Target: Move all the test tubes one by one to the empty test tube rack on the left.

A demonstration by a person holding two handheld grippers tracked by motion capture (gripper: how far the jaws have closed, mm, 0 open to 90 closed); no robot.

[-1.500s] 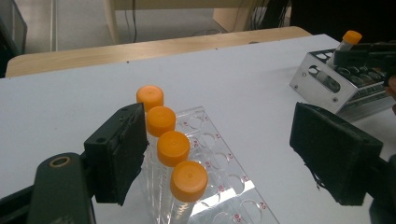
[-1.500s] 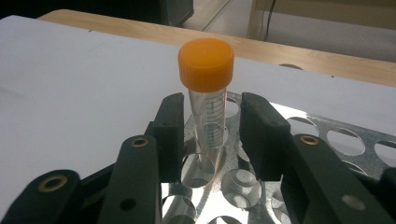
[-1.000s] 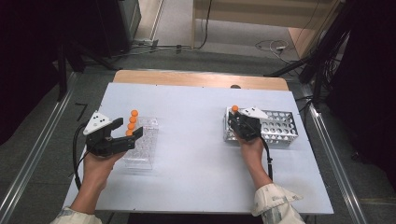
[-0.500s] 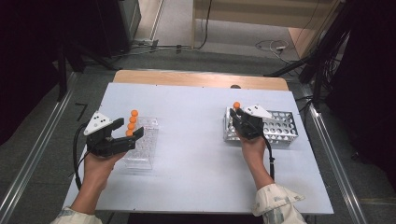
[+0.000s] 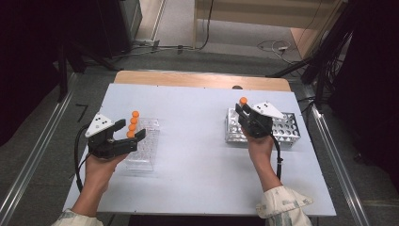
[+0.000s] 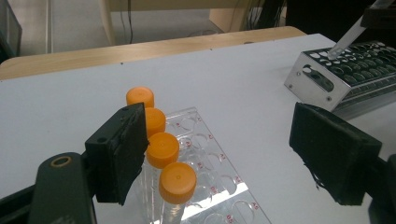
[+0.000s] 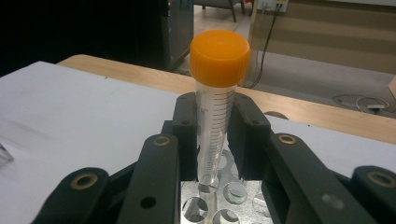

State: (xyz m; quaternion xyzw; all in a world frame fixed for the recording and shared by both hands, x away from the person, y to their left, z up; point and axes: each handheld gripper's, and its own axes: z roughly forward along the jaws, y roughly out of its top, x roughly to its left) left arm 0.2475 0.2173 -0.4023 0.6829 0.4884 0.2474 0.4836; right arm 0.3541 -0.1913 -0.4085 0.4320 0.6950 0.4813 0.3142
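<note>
1. My right fingers (image 7: 212, 140) are clamping an orange-capped tube (image 7: 215, 107) by its mid-body, upright, its tip hanging just above a hole of the metal rack (image 5: 287, 129) beneath them.
2. Risk: the tip is grazing the hole's rim; a tilt could be snagging it and dragging the rack across the table (image 5: 197, 155).
3. Risk: smooth tube slipping down between the pads.
4. My left fingers (image 6: 224, 158) are standing wide, holding nothing; four capped tubes (image 6: 161, 149) in the clear rack (image 6: 205, 140) sit just beside the left pad. A nudge could be tipping them.

Shiny metal rack (image 5: 287, 128); clear glossy plastic tube (image 7: 215, 135), smooth orange cap; table (image 5: 197, 117) looks matt, perhaps laminate.
</note>
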